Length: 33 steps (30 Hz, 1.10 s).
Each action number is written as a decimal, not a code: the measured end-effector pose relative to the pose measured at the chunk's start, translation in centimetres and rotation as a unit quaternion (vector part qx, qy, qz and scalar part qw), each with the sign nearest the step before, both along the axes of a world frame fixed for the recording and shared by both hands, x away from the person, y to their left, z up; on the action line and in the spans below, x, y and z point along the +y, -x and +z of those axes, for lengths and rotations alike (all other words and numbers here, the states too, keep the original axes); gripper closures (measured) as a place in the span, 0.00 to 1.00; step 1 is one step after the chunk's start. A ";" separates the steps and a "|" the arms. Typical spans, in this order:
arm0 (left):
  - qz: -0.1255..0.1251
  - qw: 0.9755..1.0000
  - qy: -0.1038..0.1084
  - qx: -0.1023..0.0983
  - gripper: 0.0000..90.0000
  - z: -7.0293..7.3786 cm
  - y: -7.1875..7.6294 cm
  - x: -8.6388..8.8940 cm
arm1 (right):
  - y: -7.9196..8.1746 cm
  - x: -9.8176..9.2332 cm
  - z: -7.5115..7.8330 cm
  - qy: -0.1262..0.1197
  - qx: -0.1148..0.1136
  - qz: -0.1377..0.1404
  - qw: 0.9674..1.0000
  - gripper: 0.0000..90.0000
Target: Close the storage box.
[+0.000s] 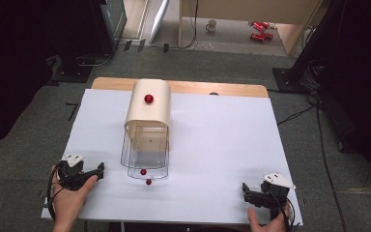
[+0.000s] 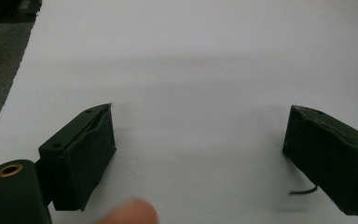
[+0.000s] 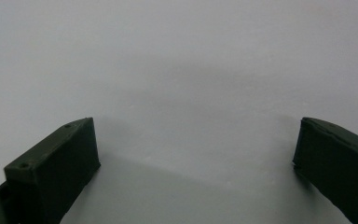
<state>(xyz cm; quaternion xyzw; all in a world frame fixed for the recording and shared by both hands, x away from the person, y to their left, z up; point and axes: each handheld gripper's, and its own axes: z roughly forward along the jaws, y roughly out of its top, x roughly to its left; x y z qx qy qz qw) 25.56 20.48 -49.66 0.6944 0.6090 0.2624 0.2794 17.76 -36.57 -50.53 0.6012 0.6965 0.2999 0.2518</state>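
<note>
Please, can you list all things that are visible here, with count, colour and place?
White sheet-covered table: one, white over wood, centre.
Beige arch-shaped wooden cover: one, beige, table's far middle.
Clear plastic drawers: apparently two, transparent, sticking out of the arch toward the person.
Small red balls: three; on the arch, at a drawer front, just beyond it.
White mug: one, floor behind.
Red cans: about two, floor behind.
Left claw: black, open, near-left corner.
Right claw: black, open, near-right corner.
</note>
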 end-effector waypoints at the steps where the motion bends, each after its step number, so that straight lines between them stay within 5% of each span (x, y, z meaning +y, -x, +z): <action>1: 0.004 1.000 -0.005 0.000 0.10 0.0 0.2 -0.1 | 0.0 0.0 0.0 0.000 0.000 0.001 1.000 0.00; 3: 0.018 1.000 -0.010 -0.004 0.11 0.2 0.6 -0.5 | 0.0 0.0 0.0 0.000 0.000 0.001 1.000 0.00; 7: 0.004 1.000 0.017 -0.023 0.15 1.3 1.9 -1.6 | 0.0 0.0 0.0 0.000 0.000 0.001 1.000 0.00; 14: -0.043 0.998 0.038 -0.038 0.18 3.1 4.8 -4.7 | 0.0 0.0 0.0 0.000 -0.001 0.001 1.000 0.00; 18: -0.036 0.998 0.031 -0.049 0.31 3.6 5.7 -5.9 | 0.0 0.0 0.0 0.000 -0.002 0.001 1.000 0.00; 33: -0.096 0.993 0.029 -0.064 0.45 5.1 8.4 -9.9 | 0.0 0.0 0.0 0.000 -0.002 0.000 1.000 0.00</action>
